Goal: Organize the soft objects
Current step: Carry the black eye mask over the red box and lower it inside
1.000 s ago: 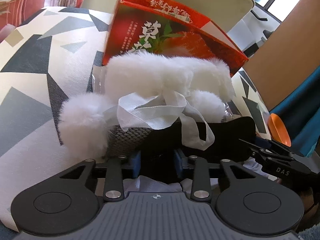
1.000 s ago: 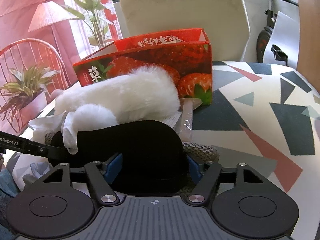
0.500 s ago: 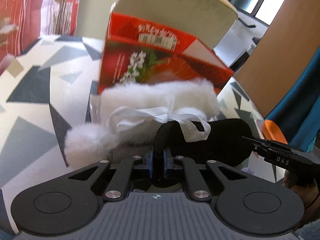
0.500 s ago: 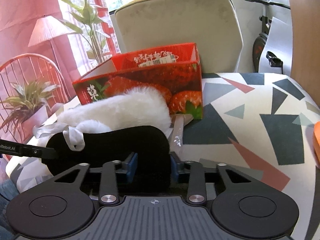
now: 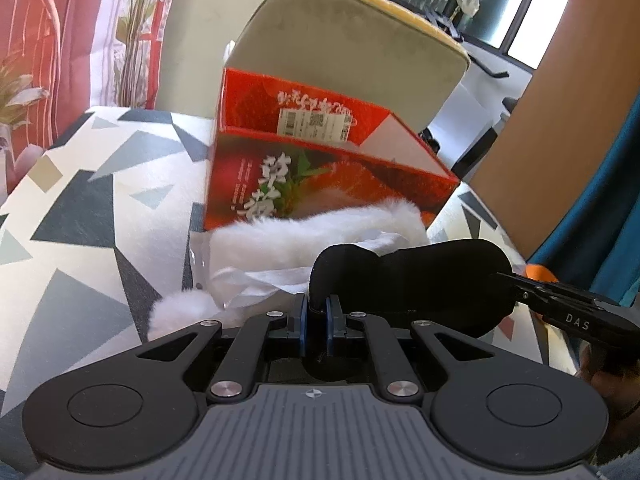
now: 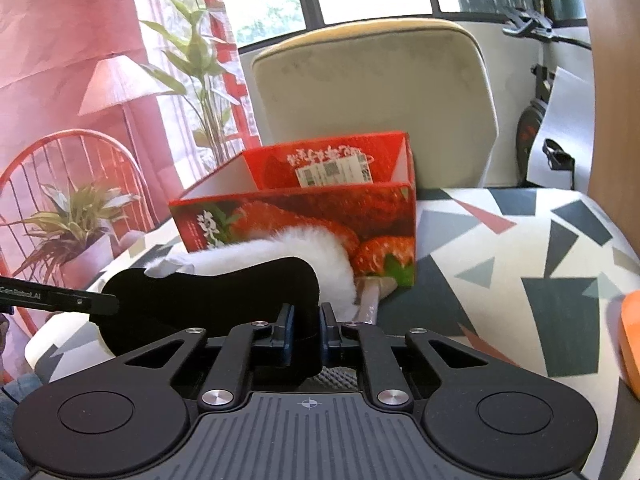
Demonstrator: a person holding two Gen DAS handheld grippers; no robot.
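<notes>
A black soft eye mask (image 5: 412,276) is held between both grippers above the table. My left gripper (image 5: 317,314) is shut on its left end. My right gripper (image 6: 306,322) is shut on its right end (image 6: 224,300). Behind the mask lies a white fluffy item (image 5: 304,236) with a white ribbon (image 5: 256,280); it also shows in the right wrist view (image 6: 304,252). An open red strawberry box (image 5: 320,168) stands upright behind it, also in the right wrist view (image 6: 304,208).
The table (image 5: 80,208) has a white cloth with grey and pink triangles. A beige chair back (image 6: 372,96) stands behind the box. An orange object (image 6: 630,340) lies at the table's right edge. A potted plant (image 6: 76,220) stands at the left.
Both grippers closed on the black eye mask and lifted it up off the white fluffy item. The views rose, showing the inside of the box.
</notes>
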